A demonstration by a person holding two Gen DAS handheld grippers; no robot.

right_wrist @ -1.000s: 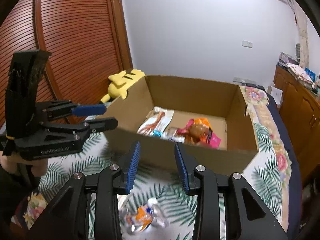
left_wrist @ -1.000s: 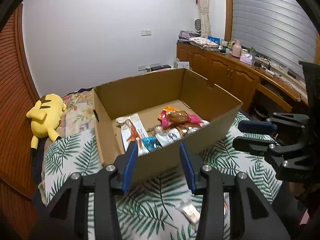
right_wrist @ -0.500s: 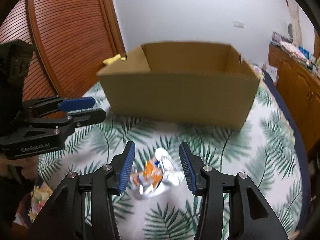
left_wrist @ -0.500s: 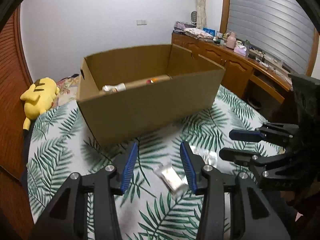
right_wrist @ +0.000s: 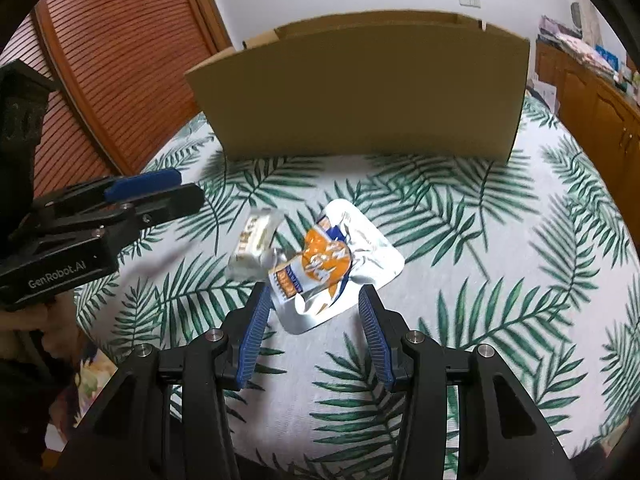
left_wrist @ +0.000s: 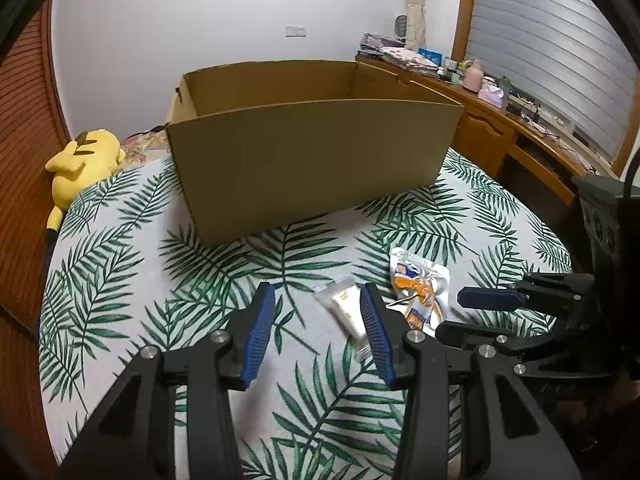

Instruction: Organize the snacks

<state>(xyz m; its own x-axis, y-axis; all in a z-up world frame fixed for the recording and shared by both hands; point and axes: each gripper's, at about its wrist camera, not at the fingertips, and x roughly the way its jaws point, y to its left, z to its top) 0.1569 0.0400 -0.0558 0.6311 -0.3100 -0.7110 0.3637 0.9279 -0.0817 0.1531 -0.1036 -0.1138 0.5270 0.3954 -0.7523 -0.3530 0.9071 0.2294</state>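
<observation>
Left gripper (left_wrist: 318, 326) poised low over the leaf-print cloth (left_wrist: 132, 280), jaws spread and empty, small white packet (left_wrist: 345, 312) lying flat just ahead, closer to the right-hand pad than the left. Best shifted a little rightward before closing, so the packet sits centred between the pads (left_wrist: 260, 332); otherwise likely to nudge it aside or catch only an edge. Pads better brought right down to the cloth, since so flat a thing gives little to bite on.

Further right, silver and orange pouch (right_wrist: 332, 264) lying crumpled on the cloth, touching or slightly overlapping the white packet at its left edge; hard to tell which. Worth lifting one at a time, or each straight up, to avoid dragging the neighbour along.

Right gripper (right_wrist: 314, 330) aimed at the pouch, jaws parted and just now widened, near end of the pouch between the fingertips but not yet pinched. Probably best closed across the puffed middle, where the foil has some body, rather than on the slick flat corner.

Cardboard box (left_wrist: 312, 152) standing at the far side of the cloth, open at the top, the likely home for both snacks; near wall tall, so a clear lift needed before crossing its rim.
</observation>
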